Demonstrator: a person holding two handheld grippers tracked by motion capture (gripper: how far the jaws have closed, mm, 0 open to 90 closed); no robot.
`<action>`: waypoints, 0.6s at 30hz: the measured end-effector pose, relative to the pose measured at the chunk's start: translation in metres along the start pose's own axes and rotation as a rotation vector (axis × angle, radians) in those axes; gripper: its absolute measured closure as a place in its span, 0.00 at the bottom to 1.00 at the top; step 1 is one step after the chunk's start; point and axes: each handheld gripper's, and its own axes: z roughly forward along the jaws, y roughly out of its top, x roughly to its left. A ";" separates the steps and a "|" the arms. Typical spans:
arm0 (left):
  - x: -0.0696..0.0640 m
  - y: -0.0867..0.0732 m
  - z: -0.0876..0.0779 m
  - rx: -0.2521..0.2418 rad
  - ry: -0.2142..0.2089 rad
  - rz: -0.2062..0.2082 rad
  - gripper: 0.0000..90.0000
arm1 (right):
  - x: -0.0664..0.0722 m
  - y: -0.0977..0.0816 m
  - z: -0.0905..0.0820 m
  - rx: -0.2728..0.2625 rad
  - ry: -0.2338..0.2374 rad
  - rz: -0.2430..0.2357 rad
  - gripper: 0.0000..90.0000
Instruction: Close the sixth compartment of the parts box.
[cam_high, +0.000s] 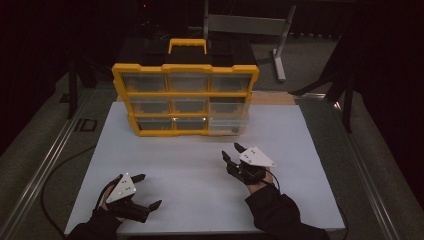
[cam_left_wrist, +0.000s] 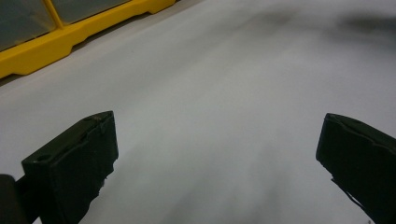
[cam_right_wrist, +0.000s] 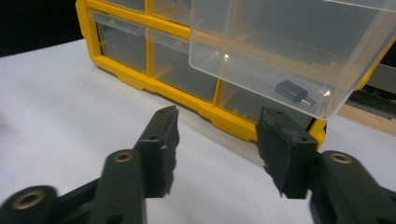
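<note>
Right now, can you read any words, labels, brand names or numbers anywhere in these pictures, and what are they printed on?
None can be read.
Yellow organiser: no label or brand mark visible on its frame or clear drawers.
Pulled-out clear drawer: plain; the small dark adapter inside shows no marking.
Grey plates on the left gripper and right gripper: a few dots, no lettering.
White table sheet: blank.

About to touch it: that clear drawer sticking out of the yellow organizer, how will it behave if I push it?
The clear drawer looks like thin, smooth plastic, so probably light and slippery. It juts out of the yellow organizer, so it should slide in easily. The small adapter inside may skid.
</note>
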 end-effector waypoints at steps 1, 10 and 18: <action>0.000 0.000 0.000 0.001 0.000 -0.001 0.00 | 0.000 0.001 0.001 0.004 0.005 -0.003 0.59; 0.000 0.000 0.000 -0.001 0.002 0.002 0.00 | 0.001 0.006 0.008 0.043 -0.016 -0.010 0.83; 0.000 0.000 0.000 0.000 0.000 0.002 0.00 | -0.001 0.014 0.011 0.053 -0.002 -0.012 1.00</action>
